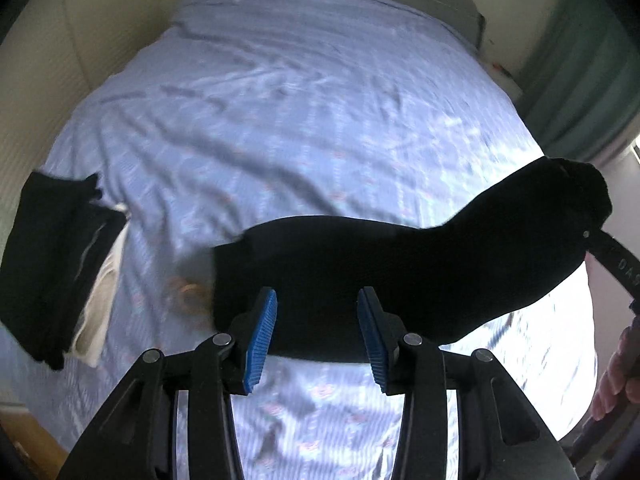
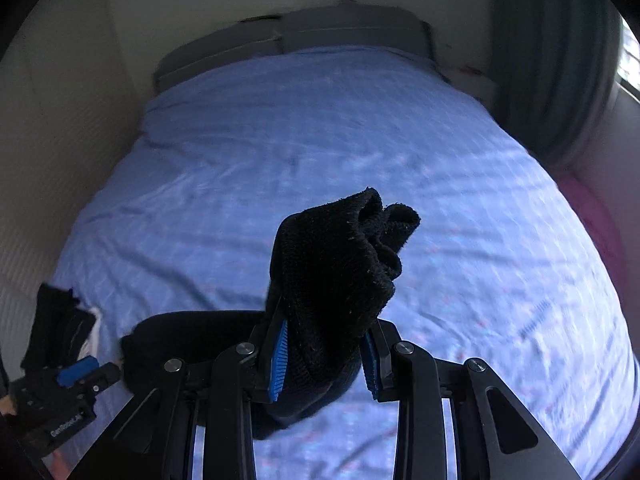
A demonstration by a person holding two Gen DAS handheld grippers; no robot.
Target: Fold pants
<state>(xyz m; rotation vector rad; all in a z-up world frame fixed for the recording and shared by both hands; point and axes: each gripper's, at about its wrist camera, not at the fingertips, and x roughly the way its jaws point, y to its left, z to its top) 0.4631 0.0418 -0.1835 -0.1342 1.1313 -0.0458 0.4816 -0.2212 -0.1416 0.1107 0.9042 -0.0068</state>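
Over blue bedding point(image 1: 304, 112), black pants point(image 1: 360, 276) hang bunched from the clamped right gripper point(image 2: 324, 356); left gripper point(image 1: 316, 340) spread, empty.

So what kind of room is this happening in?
Most likely a bedroom: a bed with a blue sheet, a grey headboard against the wall, and a curtain by a window.
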